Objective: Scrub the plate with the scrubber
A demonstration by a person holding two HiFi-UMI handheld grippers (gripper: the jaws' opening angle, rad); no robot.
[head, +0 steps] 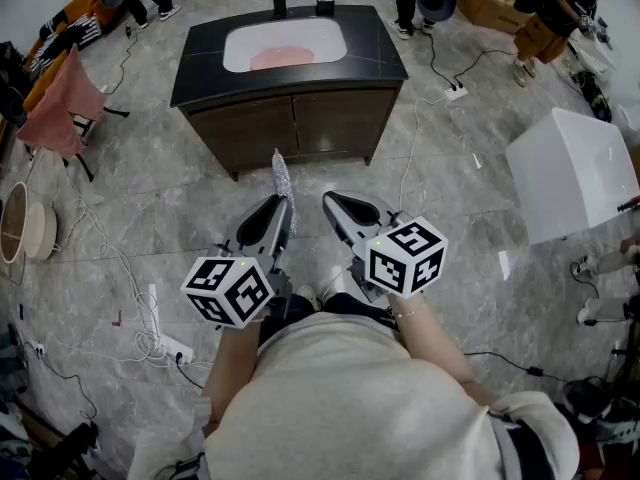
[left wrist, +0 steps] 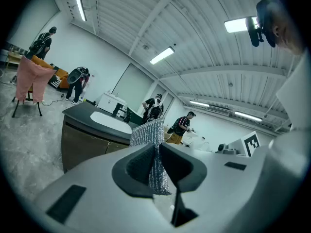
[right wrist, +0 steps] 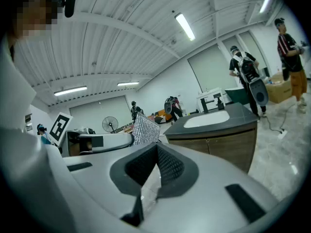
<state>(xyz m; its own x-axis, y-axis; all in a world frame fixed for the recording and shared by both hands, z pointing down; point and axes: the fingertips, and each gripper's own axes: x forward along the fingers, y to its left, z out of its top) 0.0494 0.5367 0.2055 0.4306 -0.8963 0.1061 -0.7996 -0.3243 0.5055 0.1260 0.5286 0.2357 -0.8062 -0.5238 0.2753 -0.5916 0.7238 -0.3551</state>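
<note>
My left gripper (head: 279, 210) has its fingers clamped on the scrubber (head: 281, 176). My right gripper (head: 336, 206) fingers are together, empty. The plate (head: 281, 58) lies well ahead.

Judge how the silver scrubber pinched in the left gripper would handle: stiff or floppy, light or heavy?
Probably fairly stiff: the scrubber juts straight out past the left gripper without drooping. Its open metallic mesh looks light for its size, and likely rough enough not to slip between the fingers.
</note>
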